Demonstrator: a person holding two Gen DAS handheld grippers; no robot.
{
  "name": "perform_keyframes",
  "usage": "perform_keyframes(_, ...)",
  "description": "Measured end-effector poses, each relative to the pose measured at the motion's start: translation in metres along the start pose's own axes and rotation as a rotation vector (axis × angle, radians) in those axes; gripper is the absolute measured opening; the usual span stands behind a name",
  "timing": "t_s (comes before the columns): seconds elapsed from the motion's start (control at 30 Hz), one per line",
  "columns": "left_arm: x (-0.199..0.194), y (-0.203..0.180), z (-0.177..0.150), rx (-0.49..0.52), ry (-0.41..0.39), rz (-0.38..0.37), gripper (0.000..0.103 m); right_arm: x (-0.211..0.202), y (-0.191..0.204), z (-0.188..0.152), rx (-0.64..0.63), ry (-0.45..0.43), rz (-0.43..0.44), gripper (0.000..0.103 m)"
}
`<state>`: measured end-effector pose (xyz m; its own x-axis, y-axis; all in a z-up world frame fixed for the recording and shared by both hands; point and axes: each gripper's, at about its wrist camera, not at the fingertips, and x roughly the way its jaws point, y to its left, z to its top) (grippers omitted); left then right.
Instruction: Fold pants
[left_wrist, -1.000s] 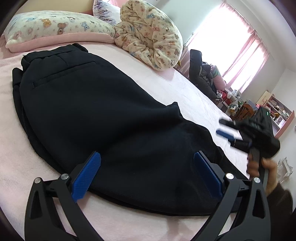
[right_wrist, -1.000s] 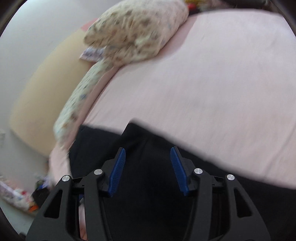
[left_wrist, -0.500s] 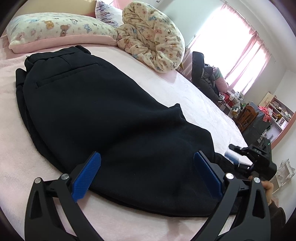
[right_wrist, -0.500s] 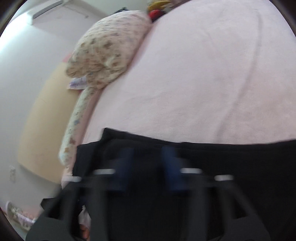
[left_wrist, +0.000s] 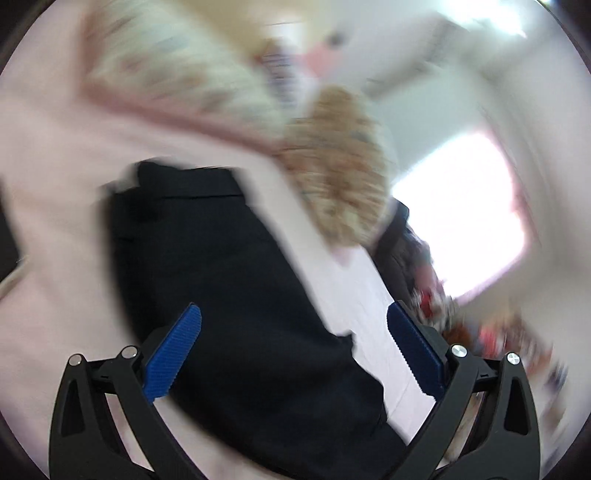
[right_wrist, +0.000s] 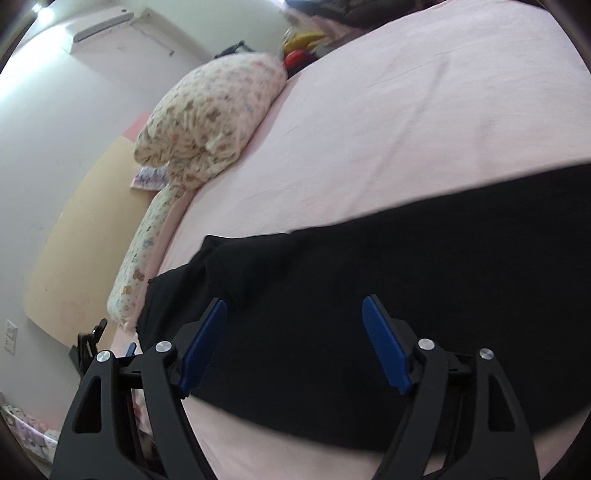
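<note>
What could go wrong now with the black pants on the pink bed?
Neither the left gripper nor the right gripper holds the black pants; both stand open above them. A grab from here might pinch only the top layer, so the fold could come apart. The pink sheet lies right under the cloth and might get caught too. The left view is blurred, so aiming there looks hard.

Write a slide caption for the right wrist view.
Open right gripper poised above black pants on a pink bed.
</note>
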<state>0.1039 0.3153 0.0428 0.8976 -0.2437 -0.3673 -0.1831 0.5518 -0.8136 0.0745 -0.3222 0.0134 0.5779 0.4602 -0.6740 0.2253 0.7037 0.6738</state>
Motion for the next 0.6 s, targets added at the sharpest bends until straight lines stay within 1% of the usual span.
perform_keyframes(0.03,-0.002,0.014,0.005,-0.072,0.01,0.004,0.101,-0.016,-0.007,-0.008,0.009,-0.016,-0.019,0.079)
perform_keyframes(0.07,-0.002,0.031,0.012,-0.146,0.038,0.008,0.101,-0.028,-0.013,-0.013,0.016,-0.028,-0.03,0.08)
perform_keyframes(0.13,0.002,0.045,0.017,-0.191,0.09,0.004,0.093,-0.053,-0.027,-0.023,0.038,-0.063,-0.056,0.081)
perform_keyframes(0.27,0.002,0.041,0.014,-0.151,0.132,-0.029,0.092,-0.09,-0.053,-0.036,0.109,-0.121,-0.083,0.082)
perform_keyframes(0.37,0.0,0.043,0.009,-0.192,0.147,-0.094,0.088,-0.109,-0.069,-0.045,0.155,-0.152,-0.082,0.082)
perform_keyframes(0.47,-0.001,0.041,0.001,-0.217,0.153,-0.13,0.087,-0.116,-0.076,-0.052,0.167,-0.164,-0.074,0.083)
perform_keyframes(0.5,0.001,0.04,0.0,-0.213,0.167,-0.125,0.087,-0.116,-0.078,-0.053,0.166,-0.167,-0.068,0.084)
perform_keyframes(0.53,0.006,0.038,-0.001,-0.196,0.186,-0.091,0.087,-0.116,-0.08,-0.055,0.167,-0.17,-0.065,0.084)
perform_keyframes(0.6,0.009,0.035,-0.003,-0.175,0.197,-0.066,0.087,-0.115,-0.082,-0.057,0.175,-0.174,-0.054,0.084)
